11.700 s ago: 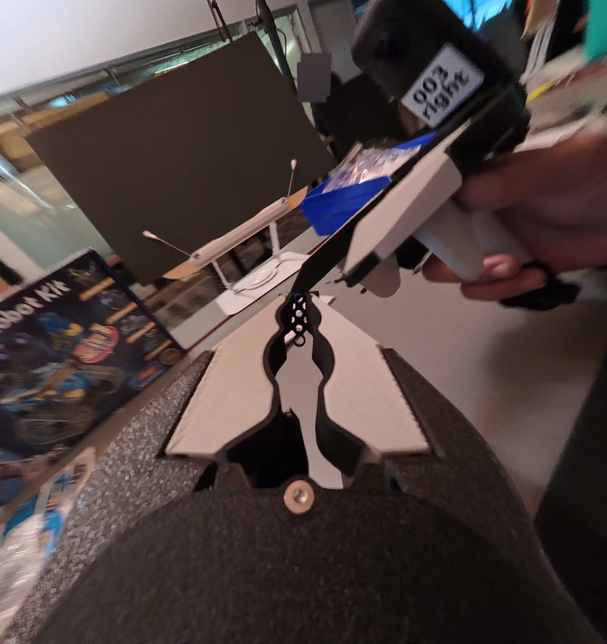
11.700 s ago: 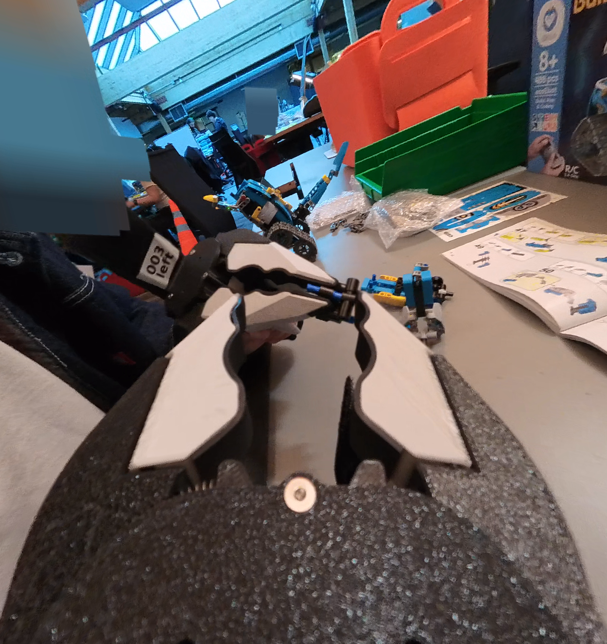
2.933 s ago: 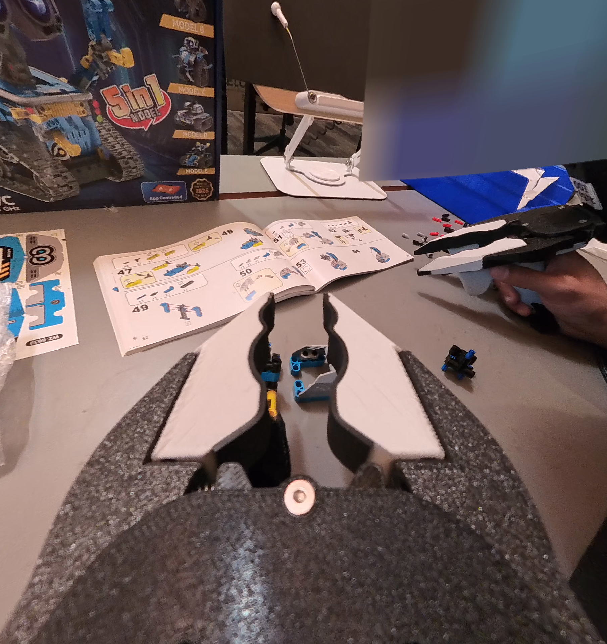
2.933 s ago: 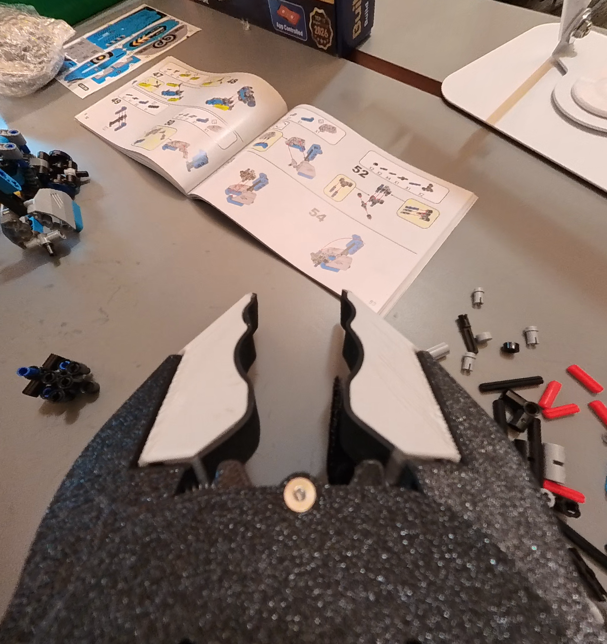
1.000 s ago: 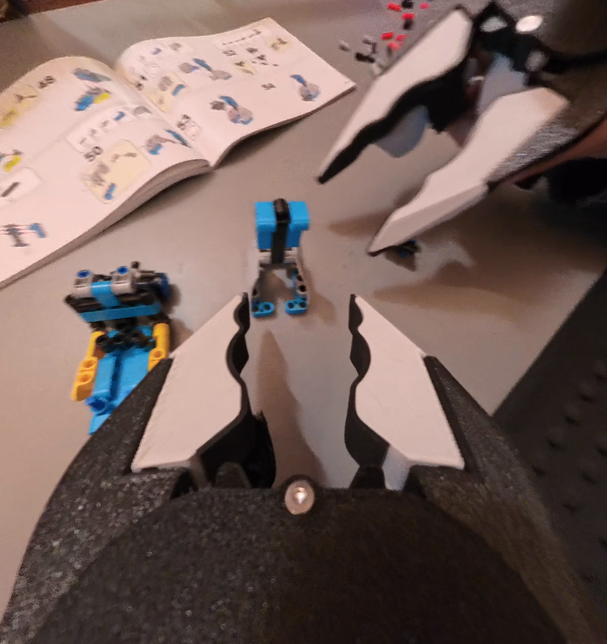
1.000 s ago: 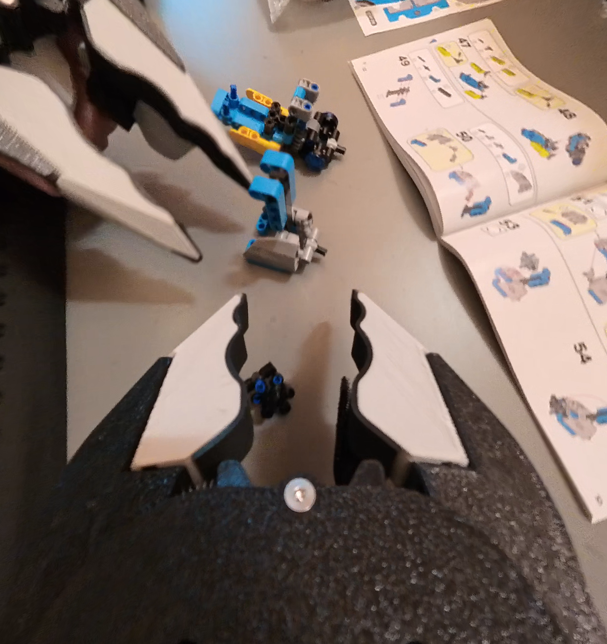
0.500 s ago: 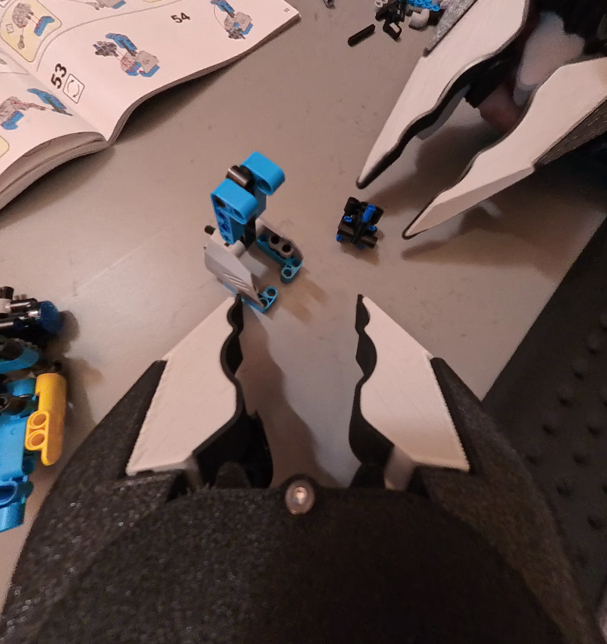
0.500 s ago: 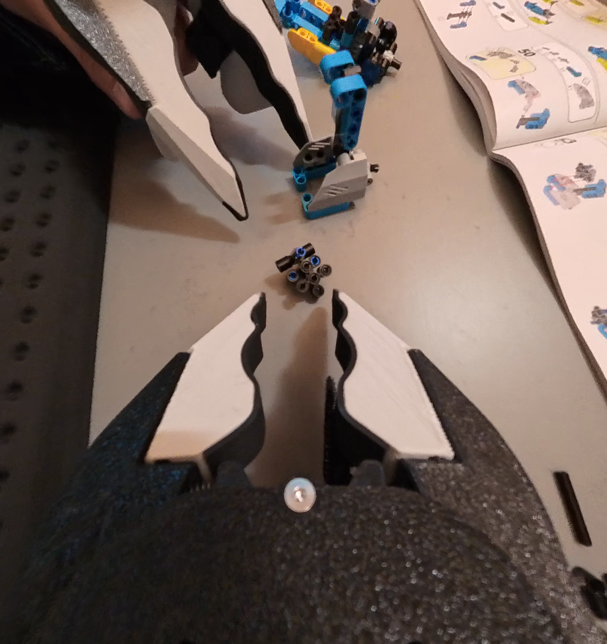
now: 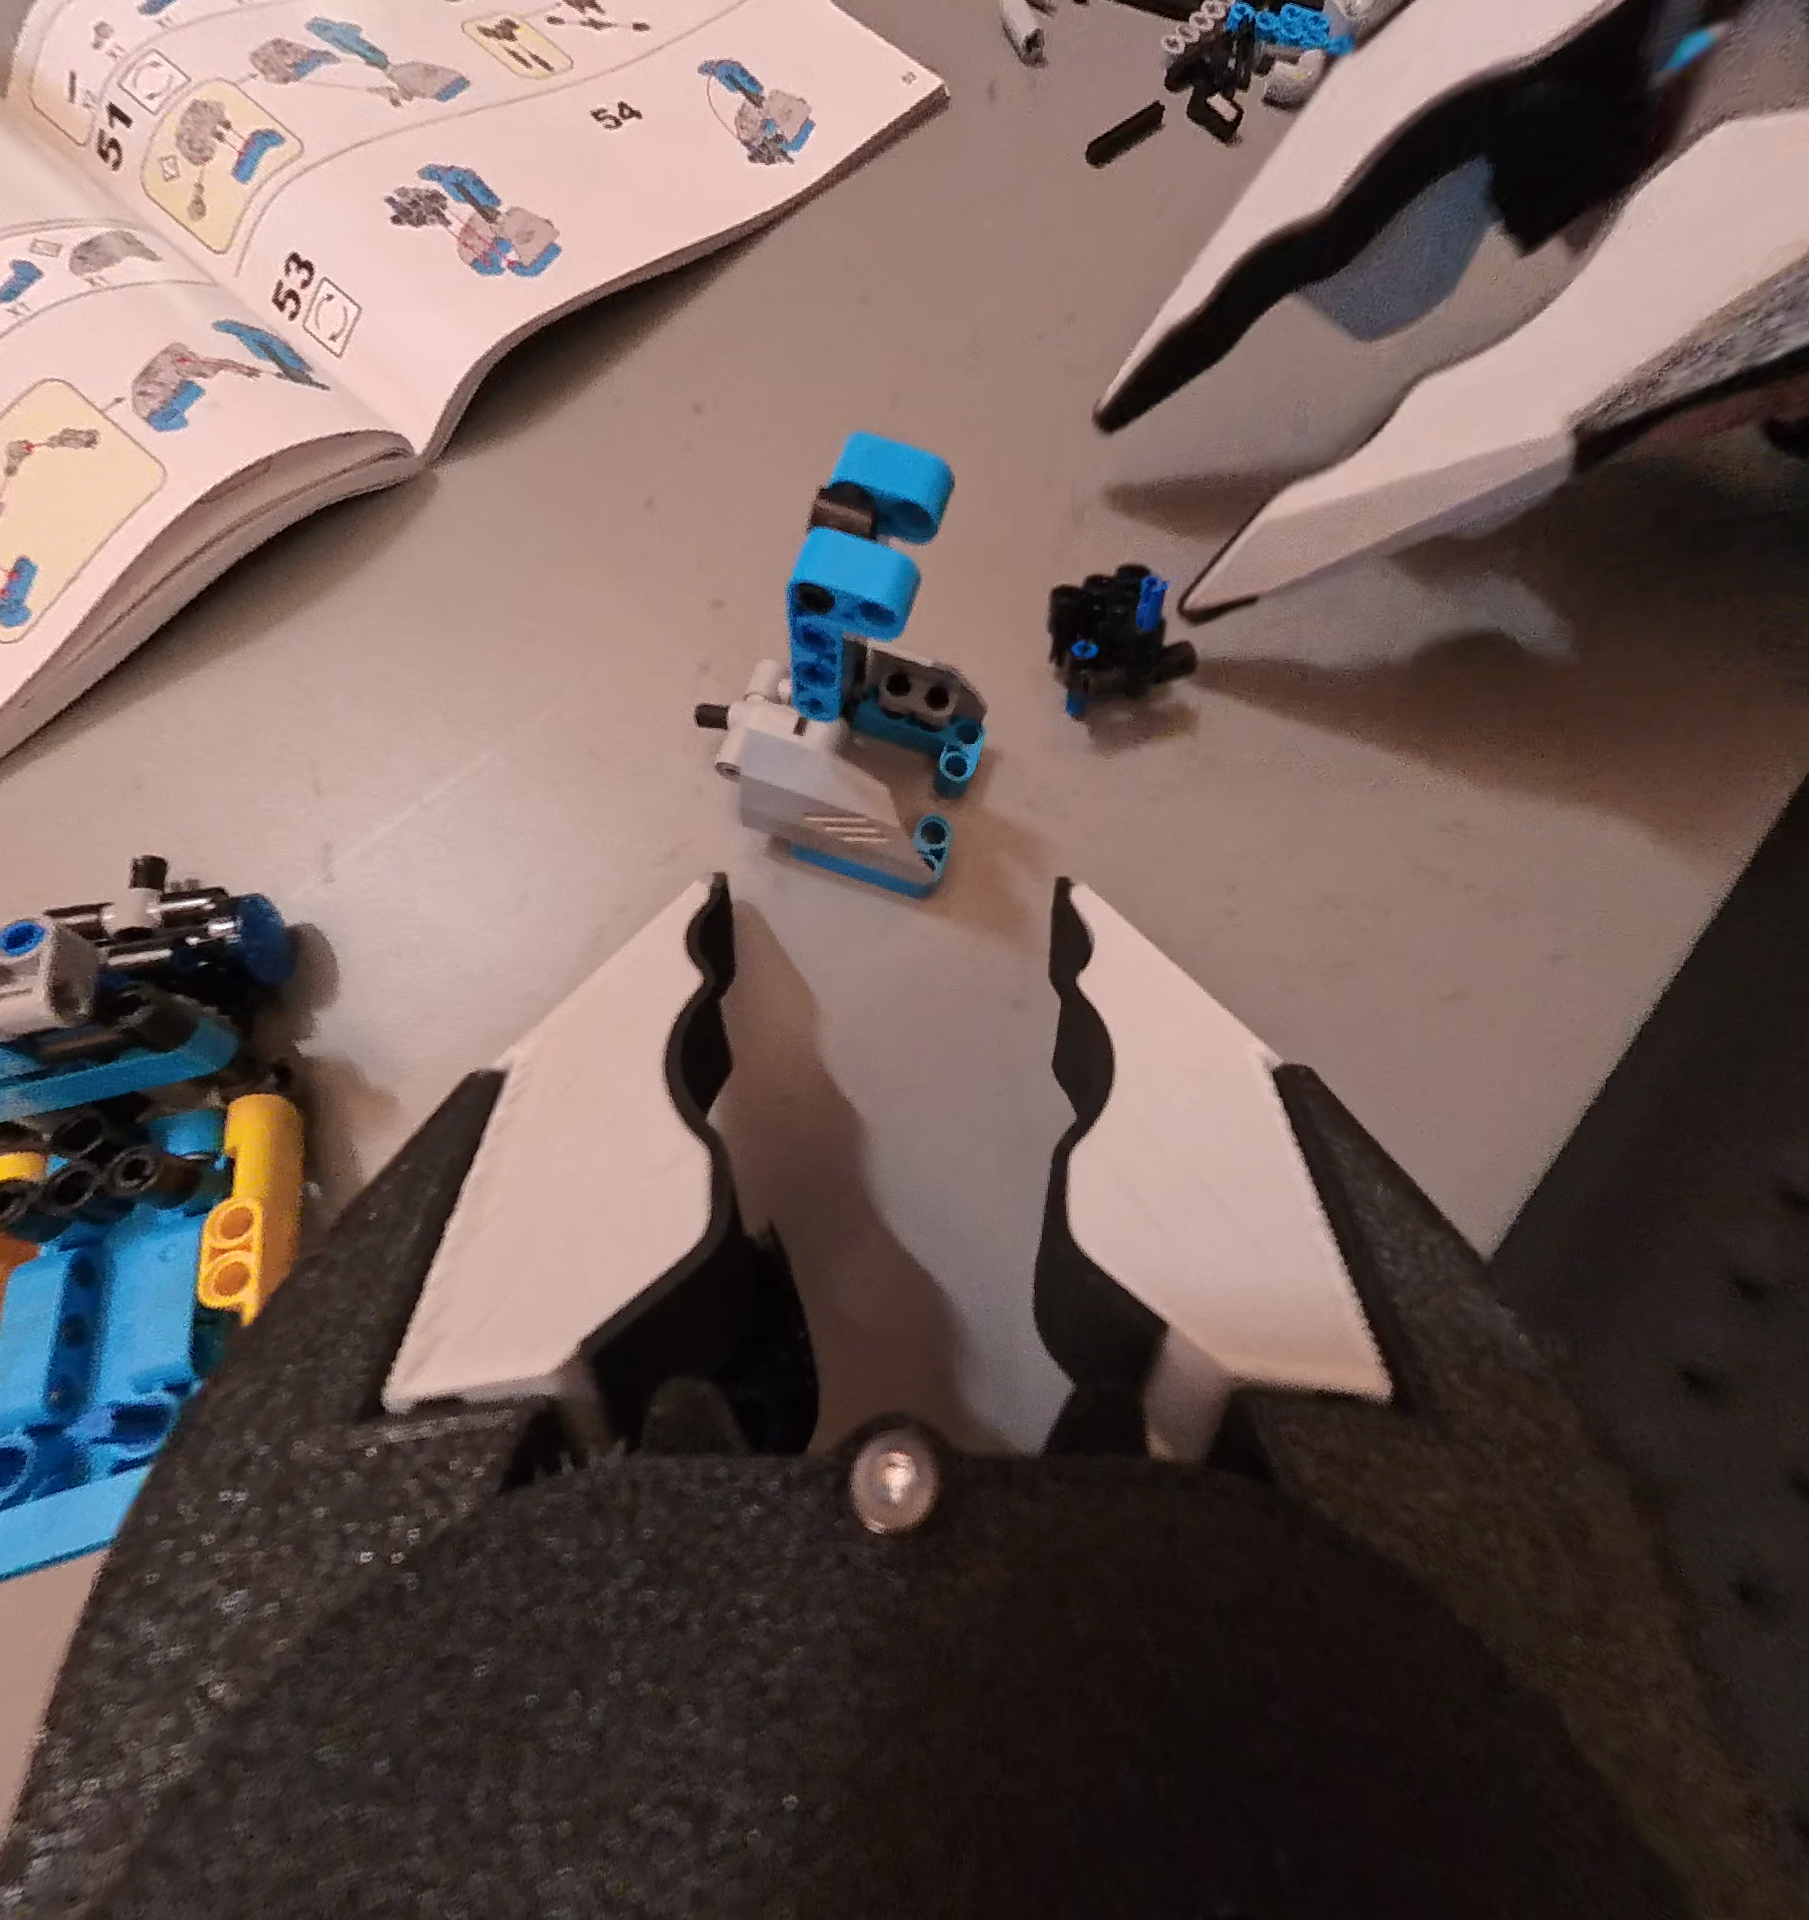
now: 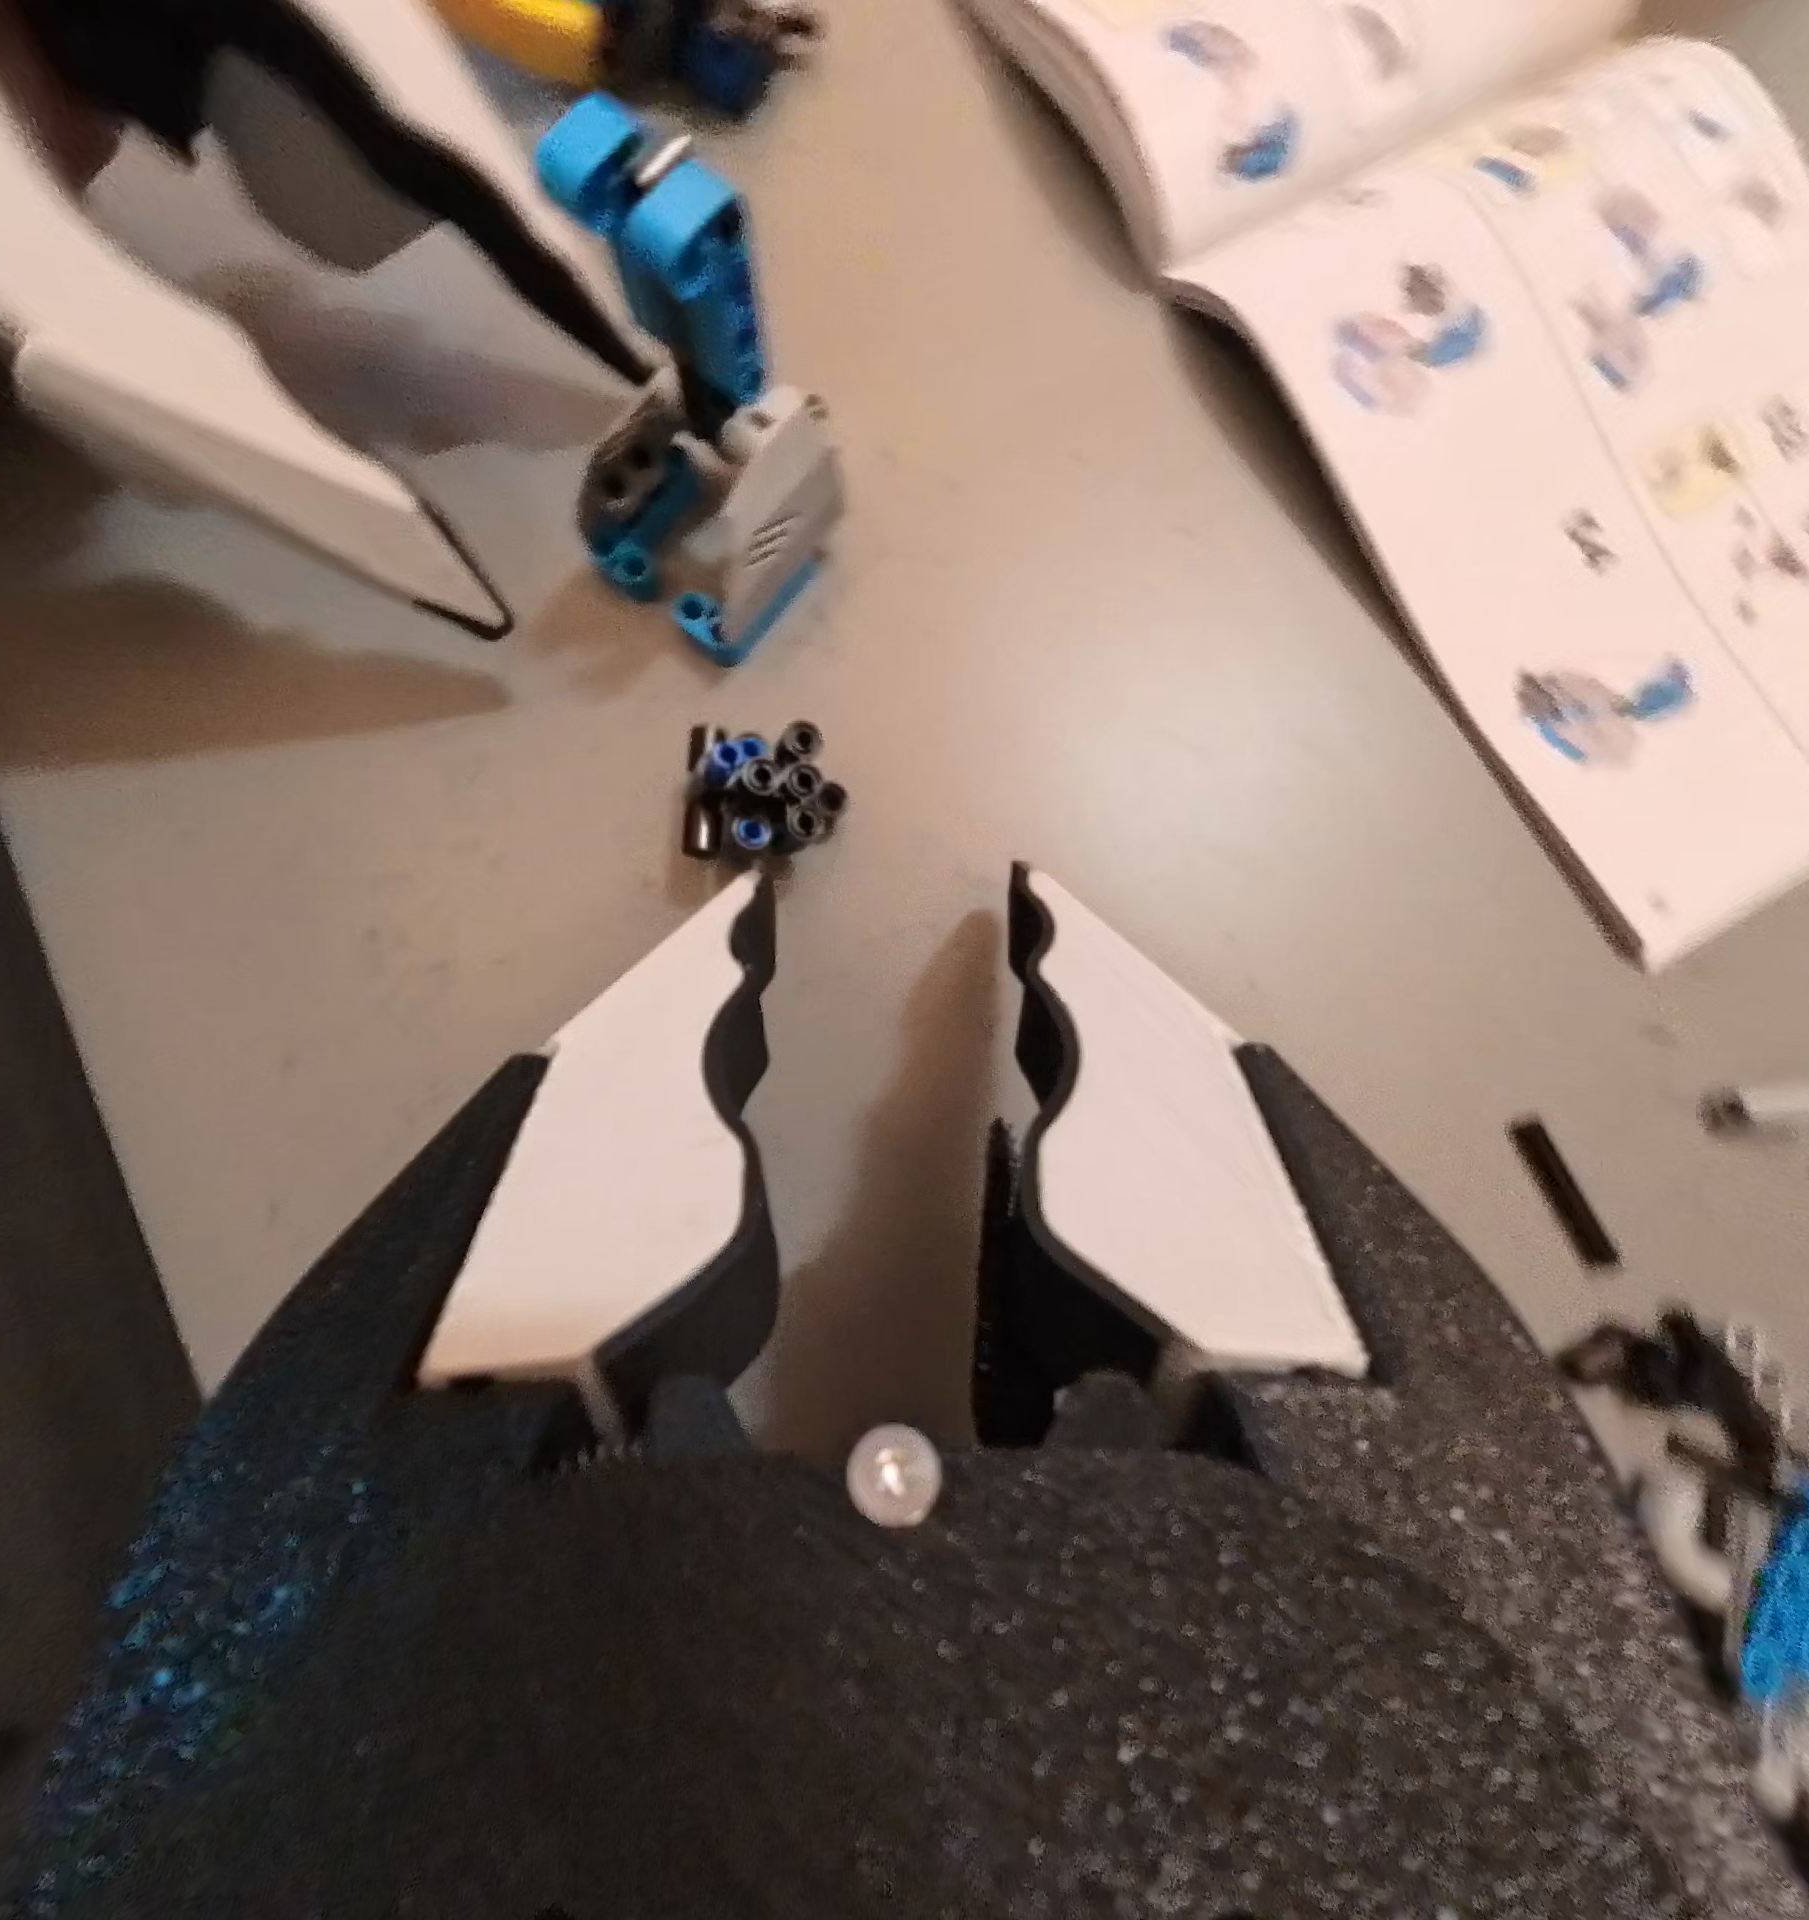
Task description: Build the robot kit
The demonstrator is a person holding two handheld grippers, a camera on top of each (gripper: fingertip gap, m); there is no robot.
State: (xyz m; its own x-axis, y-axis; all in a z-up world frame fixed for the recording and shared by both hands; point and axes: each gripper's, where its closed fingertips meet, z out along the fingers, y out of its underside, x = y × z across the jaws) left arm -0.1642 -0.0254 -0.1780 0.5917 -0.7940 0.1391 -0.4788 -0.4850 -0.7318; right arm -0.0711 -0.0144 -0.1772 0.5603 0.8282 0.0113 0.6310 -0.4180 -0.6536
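jaws of right hand-held gripper [image 10: 889, 878] wider than before, empty, black pin cluster [image 10: 760, 792] nearer, left hand-held gripper [image 9: 884, 894] open, empty

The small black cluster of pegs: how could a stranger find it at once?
Start at the open instruction booklet on the grey table. Beside the upright blue-and-grey brick model lies the small black cluster of pegs: the only dark lump, dotted blue.
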